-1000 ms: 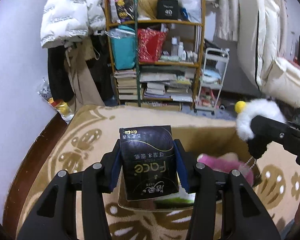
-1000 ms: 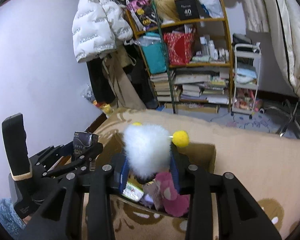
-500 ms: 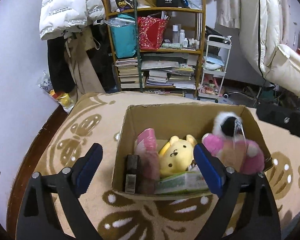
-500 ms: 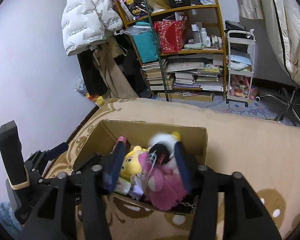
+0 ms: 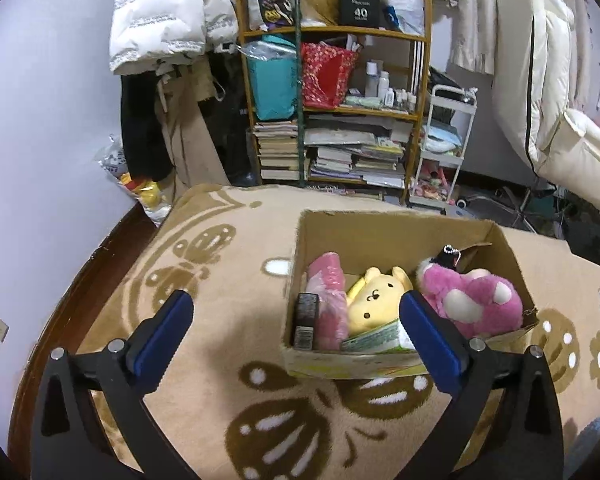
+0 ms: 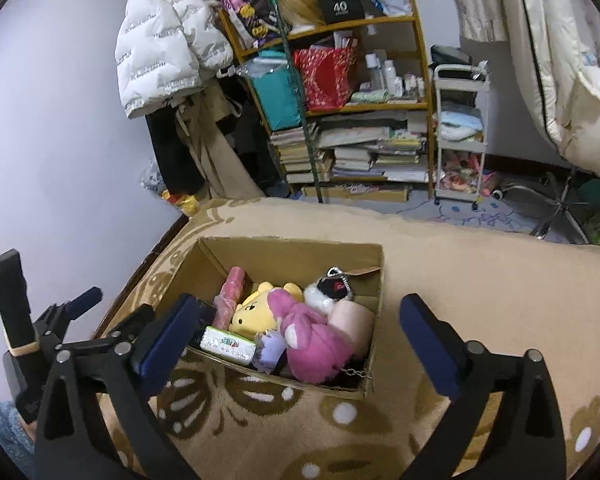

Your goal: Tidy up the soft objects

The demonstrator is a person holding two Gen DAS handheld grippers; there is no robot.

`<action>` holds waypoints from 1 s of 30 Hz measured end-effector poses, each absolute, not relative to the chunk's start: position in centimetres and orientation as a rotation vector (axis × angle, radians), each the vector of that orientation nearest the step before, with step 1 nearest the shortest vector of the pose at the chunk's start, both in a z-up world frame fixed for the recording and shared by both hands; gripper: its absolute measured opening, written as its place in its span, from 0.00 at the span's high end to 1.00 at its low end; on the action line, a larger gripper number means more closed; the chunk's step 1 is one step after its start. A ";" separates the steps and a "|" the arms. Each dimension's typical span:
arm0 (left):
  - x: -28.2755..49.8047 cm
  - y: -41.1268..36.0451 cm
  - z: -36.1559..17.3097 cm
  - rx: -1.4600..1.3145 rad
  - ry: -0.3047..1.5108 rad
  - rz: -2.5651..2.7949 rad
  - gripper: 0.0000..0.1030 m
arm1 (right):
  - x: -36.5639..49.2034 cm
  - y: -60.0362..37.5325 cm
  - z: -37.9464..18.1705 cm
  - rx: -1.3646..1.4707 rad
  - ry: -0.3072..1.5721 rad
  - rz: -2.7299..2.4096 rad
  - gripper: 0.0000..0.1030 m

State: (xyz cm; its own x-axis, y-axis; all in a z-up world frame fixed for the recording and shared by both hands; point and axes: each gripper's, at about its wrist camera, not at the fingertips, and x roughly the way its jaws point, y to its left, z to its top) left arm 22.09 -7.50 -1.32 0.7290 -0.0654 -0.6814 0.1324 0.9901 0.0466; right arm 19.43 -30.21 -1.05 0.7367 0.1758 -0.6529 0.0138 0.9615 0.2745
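Both tongs hang spread wide and empty: the left gripper point(image 5: 296, 320) and the right gripper point(image 6: 300, 326). The cardboard box point(image 5: 384, 236) sits on the patterned blanket point(image 5: 220, 264), holding a yellow plush point(image 5: 374, 298), a pink plush point(image 6: 314, 334) and a black tissue pack point(image 5: 306, 320) (mostly sunk behind the wall). A white fluffy toy point(image 6: 326, 292) is half buried.

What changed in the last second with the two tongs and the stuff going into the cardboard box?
Both tongs let go and pulled back. The left tongs dropped the black tissue pack at the box's left end and now stand open. The right tongs released the white fluffy toy, which now lies beside the pink plush. The box and the yellow plush stayed put.
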 end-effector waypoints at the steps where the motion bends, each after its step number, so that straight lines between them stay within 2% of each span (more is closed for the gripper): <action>1: 21.6 -7.3 -0.7 0.094 0.738 -0.106 0.01 | 19.0 -30.3 -0.6 0.273 0.728 0.088 0.00; 14: 14.4 -4.7 7.1 0.127 0.556 -0.041 0.01 | 13.0 -30.0 4.9 0.224 0.641 0.103 0.00; 30: 4.1 -3.4 9.9 0.187 0.376 -0.041 0.01 | 2.8 -27.2 8.1 0.100 0.493 0.085 0.00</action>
